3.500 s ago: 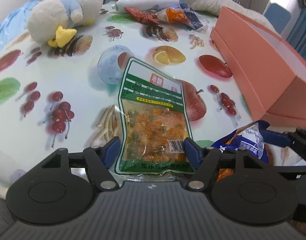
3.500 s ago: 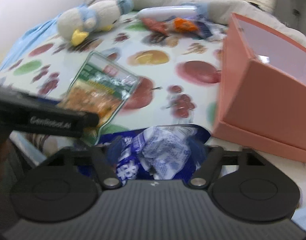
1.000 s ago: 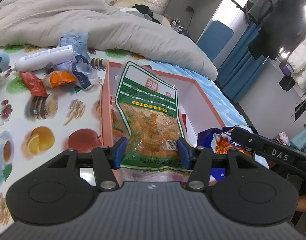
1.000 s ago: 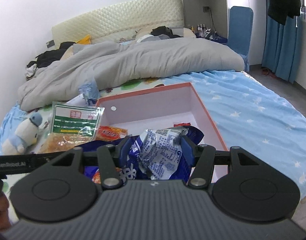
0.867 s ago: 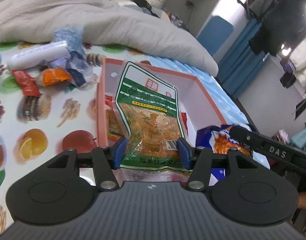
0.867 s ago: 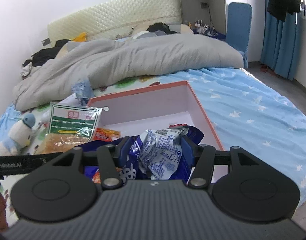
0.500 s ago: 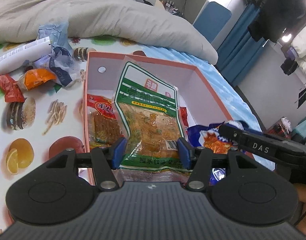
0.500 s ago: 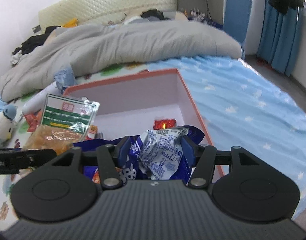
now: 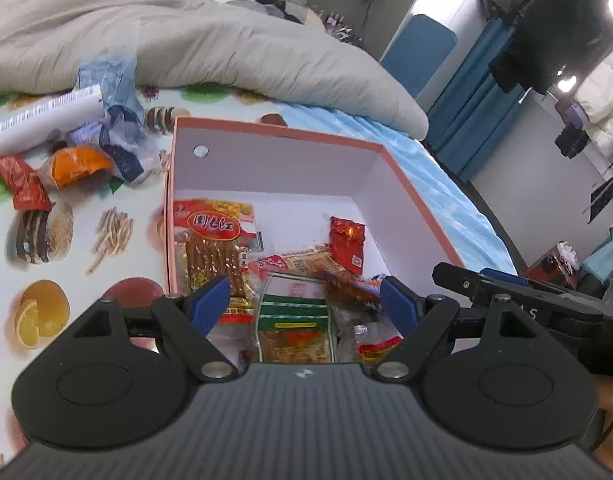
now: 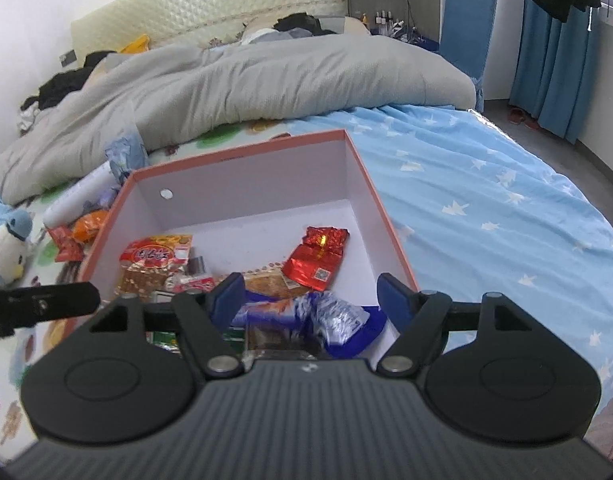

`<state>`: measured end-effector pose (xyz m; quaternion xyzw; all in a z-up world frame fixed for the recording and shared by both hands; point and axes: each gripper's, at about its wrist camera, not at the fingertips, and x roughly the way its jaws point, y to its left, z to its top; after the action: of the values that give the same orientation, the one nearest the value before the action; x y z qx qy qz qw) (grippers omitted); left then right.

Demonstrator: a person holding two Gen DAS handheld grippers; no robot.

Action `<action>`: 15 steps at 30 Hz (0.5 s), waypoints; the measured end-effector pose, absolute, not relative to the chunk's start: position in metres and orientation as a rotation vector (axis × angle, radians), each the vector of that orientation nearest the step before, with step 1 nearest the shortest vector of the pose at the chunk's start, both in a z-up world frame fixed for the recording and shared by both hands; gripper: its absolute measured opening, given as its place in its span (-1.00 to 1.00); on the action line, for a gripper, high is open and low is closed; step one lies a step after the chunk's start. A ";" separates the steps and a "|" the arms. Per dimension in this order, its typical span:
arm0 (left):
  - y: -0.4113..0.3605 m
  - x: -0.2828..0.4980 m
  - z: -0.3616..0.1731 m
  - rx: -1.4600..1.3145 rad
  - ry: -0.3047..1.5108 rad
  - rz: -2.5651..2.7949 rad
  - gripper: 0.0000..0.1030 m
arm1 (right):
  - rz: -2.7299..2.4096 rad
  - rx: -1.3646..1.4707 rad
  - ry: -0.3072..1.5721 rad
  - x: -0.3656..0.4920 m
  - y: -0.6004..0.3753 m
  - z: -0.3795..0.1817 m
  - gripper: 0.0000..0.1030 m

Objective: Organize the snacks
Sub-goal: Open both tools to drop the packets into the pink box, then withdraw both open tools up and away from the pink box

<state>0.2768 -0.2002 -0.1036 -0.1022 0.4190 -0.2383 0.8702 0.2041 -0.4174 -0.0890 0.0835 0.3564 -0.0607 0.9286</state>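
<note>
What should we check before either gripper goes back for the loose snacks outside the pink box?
1. Left gripper jaws clear of the green-labelled clear snack bag: ok; they have just been opening and the bag lies below them.
2. Right gripper jaws clear of the crumpled blue-and-white foil packet: ok, just opened.
3. Both bags inside the pink cardboard box: ok.
4. Snacks left outside: not ok; orange packet and dark red packet on the printed cloth.
5. Bags lying flat: cannot tell.

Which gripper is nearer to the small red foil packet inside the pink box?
Right. The right gripper is just before the red foil packet; the left gripper is farther back and to its left.
</note>
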 end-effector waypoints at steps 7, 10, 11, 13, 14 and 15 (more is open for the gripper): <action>-0.190 0.250 -0.079 -0.202 0.822 -0.507 0.65 | -0.094 0.198 0.696 0.184 -0.409 -0.074 1.00; -0.184 0.235 -0.067 -0.192 0.794 -0.506 0.66 | -0.098 0.188 0.681 0.174 -0.403 -0.068 1.00; -0.182 0.231 -0.063 -0.188 0.786 -0.505 0.65 | -0.093 0.190 0.672 0.168 -0.401 -0.066 1.00; -0.176 0.221 -0.056 -0.184 0.778 -0.500 0.65 | -0.097 0.196 0.662 0.161 -0.397 -0.062 1.00; -0.173 0.217 -0.052 -0.184 0.771 -0.501 0.65 | -0.098 0.197 0.655 0.157 -0.395 -0.060 1.00; -0.169 0.212 -0.047 -0.180 0.759 -0.502 0.65 | -0.098 0.199 0.646 0.152 -0.393 -0.057 1.00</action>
<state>0.2116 -0.1690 -0.0474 -0.0866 0.3662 -0.2421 0.8943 0.1523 -0.3927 -0.0570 0.0977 0.3166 -0.0481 0.9423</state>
